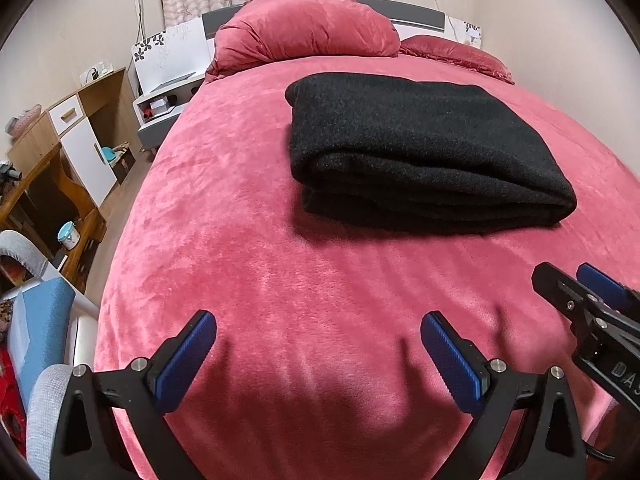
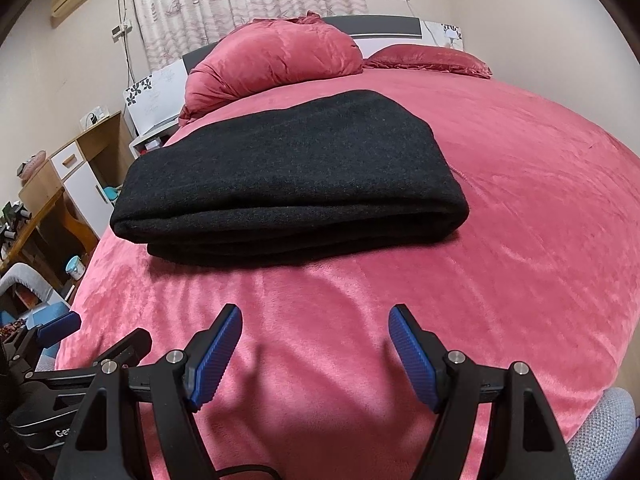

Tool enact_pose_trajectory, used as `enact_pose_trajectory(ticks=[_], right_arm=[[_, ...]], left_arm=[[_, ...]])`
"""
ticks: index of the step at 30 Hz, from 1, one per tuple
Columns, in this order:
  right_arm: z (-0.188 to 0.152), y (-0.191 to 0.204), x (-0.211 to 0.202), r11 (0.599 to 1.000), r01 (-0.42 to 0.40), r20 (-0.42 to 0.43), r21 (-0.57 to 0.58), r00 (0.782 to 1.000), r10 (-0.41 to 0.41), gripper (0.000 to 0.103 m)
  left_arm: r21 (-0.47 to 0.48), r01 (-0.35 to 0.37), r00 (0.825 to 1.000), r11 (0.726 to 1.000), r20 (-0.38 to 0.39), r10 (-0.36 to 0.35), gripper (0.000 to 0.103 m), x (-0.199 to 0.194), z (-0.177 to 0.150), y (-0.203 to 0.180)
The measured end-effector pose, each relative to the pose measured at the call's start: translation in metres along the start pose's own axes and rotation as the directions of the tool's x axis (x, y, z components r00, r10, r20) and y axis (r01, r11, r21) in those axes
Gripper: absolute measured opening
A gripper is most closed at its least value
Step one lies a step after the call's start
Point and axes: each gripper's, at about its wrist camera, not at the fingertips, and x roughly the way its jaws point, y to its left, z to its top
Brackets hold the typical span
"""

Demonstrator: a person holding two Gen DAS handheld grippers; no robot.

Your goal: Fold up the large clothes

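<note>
A black woollen garment (image 1: pixel 420 152) lies folded into a thick flat rectangle on the pink bed (image 1: pixel 280 260); in the right wrist view the garment (image 2: pixel 292 184) sits just beyond my fingers. My left gripper (image 1: pixel 318 334) hovers over the bedspread near the foot, open, with nothing between its blue pads. My right gripper (image 2: pixel 316 330) is also open and empty, short of the garment's near fold. The right gripper (image 1: pixel 580 280) shows at the right edge of the left wrist view. The left gripper (image 2: pixel 92 332) shows at the lower left of the right wrist view.
A bundled pink duvet (image 1: pixel 304 32) and a pink pillow (image 1: pixel 452 52) lie at the headboard. Left of the bed stand a white nightstand (image 1: pixel 160 108), a wooden cabinet (image 1: pixel 80 136) and a desk (image 1: pixel 36 200). A grey chair back (image 1: pixel 44 408) is at lower left.
</note>
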Motion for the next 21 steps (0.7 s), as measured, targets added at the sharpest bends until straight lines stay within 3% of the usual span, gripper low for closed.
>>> enact_pose_trajectory(ticks=[21], right_arm=[[-0.0002, -0.0022, 0.0013, 1.000, 0.002, -0.005, 0.007, 1.000, -0.002, 0.077]], left_arm=[[-0.032, -0.013, 1.000, 0.999, 0.010, 0.014, 0.103, 0.0006, 0.0022, 0.0062]])
